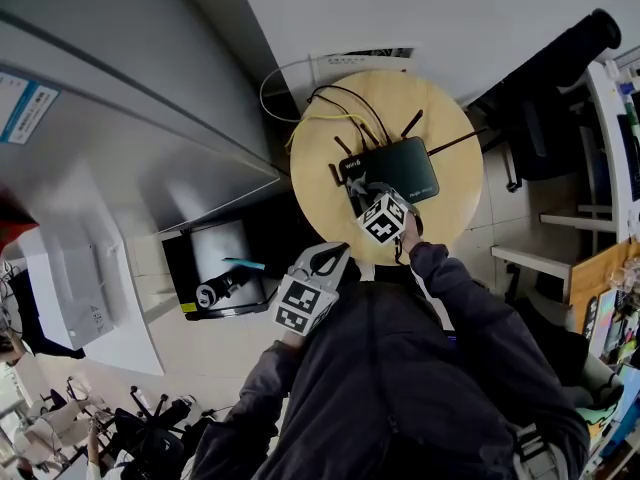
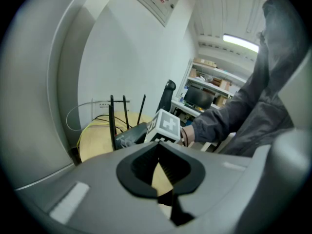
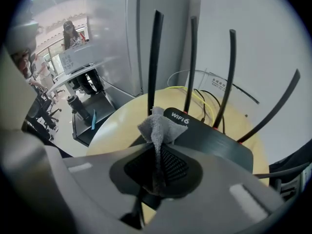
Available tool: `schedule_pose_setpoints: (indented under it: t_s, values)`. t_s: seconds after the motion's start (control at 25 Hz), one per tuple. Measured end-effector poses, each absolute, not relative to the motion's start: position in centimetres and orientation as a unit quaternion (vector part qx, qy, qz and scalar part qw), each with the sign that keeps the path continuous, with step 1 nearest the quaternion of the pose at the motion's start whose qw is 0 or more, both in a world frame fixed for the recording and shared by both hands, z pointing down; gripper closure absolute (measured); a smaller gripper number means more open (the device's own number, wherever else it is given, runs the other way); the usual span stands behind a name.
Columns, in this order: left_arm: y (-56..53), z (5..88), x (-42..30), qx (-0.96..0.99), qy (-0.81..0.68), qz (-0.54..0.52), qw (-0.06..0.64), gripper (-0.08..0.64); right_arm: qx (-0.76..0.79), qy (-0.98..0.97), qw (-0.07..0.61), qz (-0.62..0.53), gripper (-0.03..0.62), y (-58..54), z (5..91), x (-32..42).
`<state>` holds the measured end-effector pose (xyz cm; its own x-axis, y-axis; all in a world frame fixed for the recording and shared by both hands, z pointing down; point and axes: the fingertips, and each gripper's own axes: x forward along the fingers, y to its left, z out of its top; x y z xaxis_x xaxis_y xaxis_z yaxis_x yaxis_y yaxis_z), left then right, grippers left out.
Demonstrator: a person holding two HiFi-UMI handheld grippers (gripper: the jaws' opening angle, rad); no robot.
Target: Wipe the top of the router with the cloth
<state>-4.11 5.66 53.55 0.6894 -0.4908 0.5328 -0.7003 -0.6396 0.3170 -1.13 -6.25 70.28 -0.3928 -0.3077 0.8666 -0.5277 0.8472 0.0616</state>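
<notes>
A black router (image 1: 402,168) with several upright antennas lies on a round wooden table (image 1: 320,163). My right gripper (image 1: 366,194) hangs over the router's near left corner, shut on a grey cloth (image 1: 358,187). In the right gripper view the cloth (image 3: 159,126) stands up pinched between the jaws, its crumpled end just before the router (image 3: 217,141) and one antenna (image 3: 154,57). My left gripper (image 1: 328,260) is held off the table's near edge, away from the router. In the left gripper view its jaws meet with nothing between them, and the right gripper's marker cube (image 2: 165,126) shows beyond.
Yellow and black cables (image 1: 335,113) run from the router's back to the wall. A black crate (image 1: 215,268) with a bottle sits on the floor left of the table. A black chair (image 1: 545,88) and white shelves (image 1: 612,158) stand to the right.
</notes>
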Motion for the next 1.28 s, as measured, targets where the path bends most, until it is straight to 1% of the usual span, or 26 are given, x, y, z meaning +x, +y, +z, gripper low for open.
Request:
schedule_pose_setpoints:
  t_s: [0.32,0.68,0.84,0.96,1.08,1.16,1.28]
  values:
    - [5.0,53.6,-3.5,0.886,-0.329,0.203,0.256,0.560,0.303,-0.806,0.493,0.128,0.565,-8.7,70.2,5.4]
    - [4.7,53.6,-3.0,0.888,-0.324,0.205,0.254,0.560,0.385,-0.760,0.499,0.159,0.565,-11.7,70.5,16.0]
    - [4.6,53.6,-2.9,0.888,-0.323,0.207,0.254,0.560,0.406,-0.746,0.499,0.171,0.565,-12.3,70.5,18.3]
    - [4.7,53.6,-2.8,0.888,-0.322,0.208,0.253,0.560,0.411,-0.740,0.507,0.161,0.565,-12.5,70.4,18.3]
    - [4.7,53.7,-2.8,0.889,-0.321,0.206,0.253,0.560,0.409,-0.756,0.482,0.170,0.565,-11.8,69.6,16.4]
    - [4.7,53.7,-3.0,0.890,-0.319,0.206,0.253,0.560,0.391,-0.777,0.463,0.172,0.565,-10.4,69.2,13.7]
    - [5.1,53.8,-3.6,0.889,-0.317,0.211,0.252,0.560,0.338,-0.814,0.448,0.153,0.565,-7.3,68.7,7.5]
